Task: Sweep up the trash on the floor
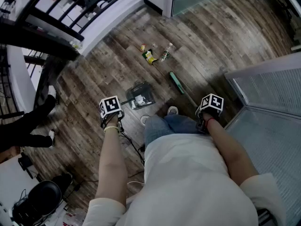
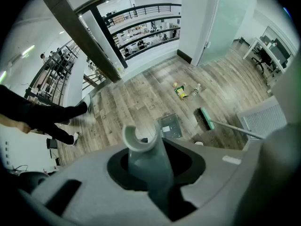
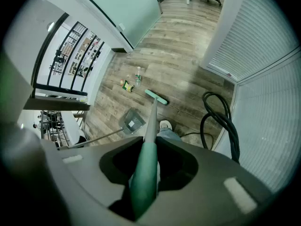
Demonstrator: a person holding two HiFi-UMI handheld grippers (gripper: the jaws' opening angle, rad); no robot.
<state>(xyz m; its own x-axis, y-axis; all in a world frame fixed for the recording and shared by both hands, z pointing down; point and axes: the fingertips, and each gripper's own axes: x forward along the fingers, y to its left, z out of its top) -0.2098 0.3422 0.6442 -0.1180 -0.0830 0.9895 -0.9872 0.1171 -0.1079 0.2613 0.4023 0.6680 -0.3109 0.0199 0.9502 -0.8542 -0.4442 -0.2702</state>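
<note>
Wooden floor (image 1: 211,36) fills our head view: the trash (image 1: 150,56) lies just beyond the dustpan (image 1: 140,95) and broom head (image 1: 177,82), well ahead of our left gripper (image 1: 112,118) and right gripper (image 1: 206,119). In the left gripper view, our jaws clamp the dustpan handle (image 2: 146,160). In the right gripper view, our jaws clamp the green broom handle (image 3: 143,171).

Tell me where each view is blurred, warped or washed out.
Head view: evenly lit, floor lines bow outward, trash small but sharp. Left gripper view: strong fisheye with black corners, dustpan handle soft up close, pale glare on the floor. Right gripper view: same fisheye, broom handle blurred near the lens, broom head crisp.
</note>
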